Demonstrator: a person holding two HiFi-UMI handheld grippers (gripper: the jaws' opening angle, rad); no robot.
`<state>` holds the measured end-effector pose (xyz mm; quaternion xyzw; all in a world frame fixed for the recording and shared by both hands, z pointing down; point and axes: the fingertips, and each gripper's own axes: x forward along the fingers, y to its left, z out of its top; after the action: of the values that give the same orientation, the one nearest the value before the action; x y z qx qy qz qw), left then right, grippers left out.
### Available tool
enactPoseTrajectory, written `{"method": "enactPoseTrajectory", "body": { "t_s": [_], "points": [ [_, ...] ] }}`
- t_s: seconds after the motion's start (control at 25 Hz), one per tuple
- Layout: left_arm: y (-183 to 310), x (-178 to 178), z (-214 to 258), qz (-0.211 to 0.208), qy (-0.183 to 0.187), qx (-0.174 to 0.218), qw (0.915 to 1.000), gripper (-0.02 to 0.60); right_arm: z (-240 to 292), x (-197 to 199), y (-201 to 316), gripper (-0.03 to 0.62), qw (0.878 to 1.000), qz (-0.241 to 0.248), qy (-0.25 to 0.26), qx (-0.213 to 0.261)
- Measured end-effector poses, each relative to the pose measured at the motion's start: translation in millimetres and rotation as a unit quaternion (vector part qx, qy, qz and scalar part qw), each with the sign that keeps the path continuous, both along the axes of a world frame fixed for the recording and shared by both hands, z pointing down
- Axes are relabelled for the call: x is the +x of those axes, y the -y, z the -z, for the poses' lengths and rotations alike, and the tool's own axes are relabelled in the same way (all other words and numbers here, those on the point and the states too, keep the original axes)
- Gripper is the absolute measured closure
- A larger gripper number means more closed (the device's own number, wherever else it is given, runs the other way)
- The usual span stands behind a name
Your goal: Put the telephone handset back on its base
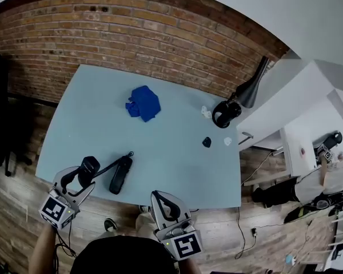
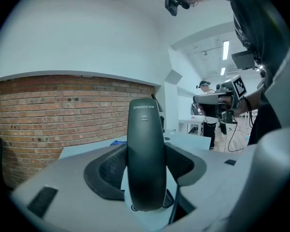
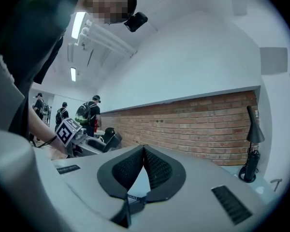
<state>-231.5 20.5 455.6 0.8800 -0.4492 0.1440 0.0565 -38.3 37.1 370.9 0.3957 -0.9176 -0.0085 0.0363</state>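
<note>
Behind everything, red-brown brick wall (image 1: 131, 33). In front of it, pale blue rectangular table (image 1: 177, 153). At the far right corner, black desk lamp with a cone shade (image 1: 250, 89). On the far half, near the middle, crumpled bright blue cloth (image 1: 144, 103).

At the near edge, two grey hand-held grippers with marker cubes. Left gripper (image 1: 84, 174) over the near-left corner, clenched on the dark grey telephone handset (image 2: 145, 153): ribbed pads against both its sides, handset upright between them, not on its base. Right gripper (image 3: 144, 150) just off the near edge, to the right of the phone, jaws pressed together on nothing.

Just right of the left gripper, flat on the table, long black telephone base (image 1: 120, 176), apart from the handset. Between the two, thin black strand (image 1: 111, 164), cord or aerial, impossible to tell which.

Further right, small black object (image 1: 207, 142), too small to identify.
</note>
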Motion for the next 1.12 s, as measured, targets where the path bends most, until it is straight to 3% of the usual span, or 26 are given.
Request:
{"method": "enactPoseTrajectory", "body": {
  "t_s": [0.56, 0.72, 0.92, 1.12],
  "points": [
    [16, -2, -27, 0.023, 0.031, -0.044, 0.9983, 0.302, -13, 18, 18, 0.580, 1.000, -0.017, 0.004, -0.015],
    [17, 0, -34, 0.021, 0.020, -0.068, 0.9973, 0.302, -17, 21, 22, 0.580, 1.000, -0.019, 0.007, -0.022],
    [21, 8, -50, 0.031, 0.015, -0.131, 0.9908, 0.303, -21, 29, 30, 0.580, 0.999, -0.025, 0.014, -0.029],
    [29, 16, -74, 0.040, 0.044, -0.177, 0.9825, 0.303, -29, 39, 39, 0.580, 0.998, -0.032, 0.018, -0.044]
  ]
}}
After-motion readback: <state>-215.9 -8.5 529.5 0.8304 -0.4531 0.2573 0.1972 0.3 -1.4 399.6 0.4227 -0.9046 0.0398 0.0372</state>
